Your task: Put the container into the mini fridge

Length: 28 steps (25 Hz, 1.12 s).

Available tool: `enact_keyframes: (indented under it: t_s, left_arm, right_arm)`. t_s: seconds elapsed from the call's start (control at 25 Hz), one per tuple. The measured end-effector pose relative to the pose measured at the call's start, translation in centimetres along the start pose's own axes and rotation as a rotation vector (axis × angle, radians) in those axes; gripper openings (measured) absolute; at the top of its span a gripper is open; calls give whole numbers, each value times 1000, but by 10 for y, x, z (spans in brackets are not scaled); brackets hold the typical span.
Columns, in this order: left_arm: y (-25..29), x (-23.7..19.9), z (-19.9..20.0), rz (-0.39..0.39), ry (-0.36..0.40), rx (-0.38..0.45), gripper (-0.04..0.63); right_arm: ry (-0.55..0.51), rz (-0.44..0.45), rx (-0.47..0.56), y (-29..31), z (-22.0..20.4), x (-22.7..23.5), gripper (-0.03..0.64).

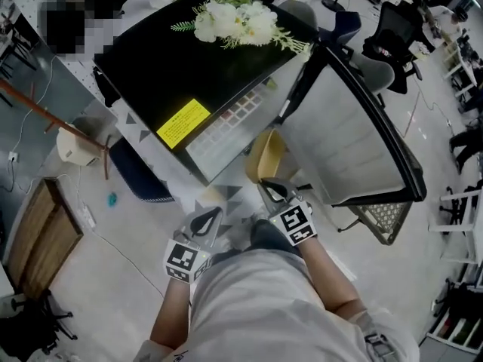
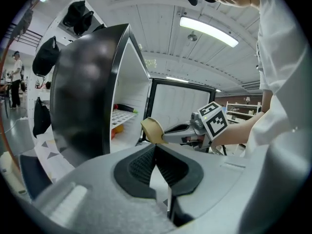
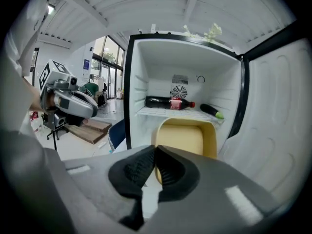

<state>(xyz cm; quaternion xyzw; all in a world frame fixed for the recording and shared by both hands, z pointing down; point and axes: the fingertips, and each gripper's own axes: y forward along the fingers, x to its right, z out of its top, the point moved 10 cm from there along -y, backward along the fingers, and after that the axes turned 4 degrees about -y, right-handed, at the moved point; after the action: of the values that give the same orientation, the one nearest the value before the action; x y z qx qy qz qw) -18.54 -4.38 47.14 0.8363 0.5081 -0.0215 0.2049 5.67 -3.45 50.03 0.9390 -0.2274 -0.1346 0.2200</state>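
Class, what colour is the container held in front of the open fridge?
Pale yellow; the container shows best in the right gripper view.

Mini fridge (image 1: 189, 74) far centre; door (image 1: 362, 134) open to right. Flowers (image 1: 238, 21) on fridge top. Inside, on shelf (image 3: 161, 112): bottle (image 3: 168, 102) lying left, smaller long item (image 3: 212, 111) right. Container (image 1: 268, 157) just before fridge opening, near edge clamped in right gripper (image 1: 266, 185). Left gripper (image 1: 215, 213) left of it, nearer, jaws together. Wooden board (image 1: 38, 236) on floor, near left.

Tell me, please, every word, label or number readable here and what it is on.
No text is legible.
Yellow rectangular sticker on top of the black mini fridge: print too small.
Red label on the dark bottle inside: blurred.
Black-and-white marker cubes: patterns, no letters.
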Motion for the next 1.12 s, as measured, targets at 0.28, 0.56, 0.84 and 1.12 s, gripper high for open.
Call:
enact_keyframes:
  t_s: [0.28, 0.56, 0.84, 1.12]
  left_arm:
    - [11, -4, 6, 137, -47, -15, 3]
    - [16, 3, 7, 240, -72, -25, 3]
    - [14, 4, 5, 325, -107, -35, 3]
    - [10, 7, 4, 393, -134, -36, 3]
  right_arm:
    - [-62, 99, -33, 52, -5, 36, 11]
    - [-94, 164, -57, 88, -16, 59, 11]
    - [-112, 176, -94, 118, -20, 75, 11]
    - [-128, 123, -150, 141, -18, 89, 12]
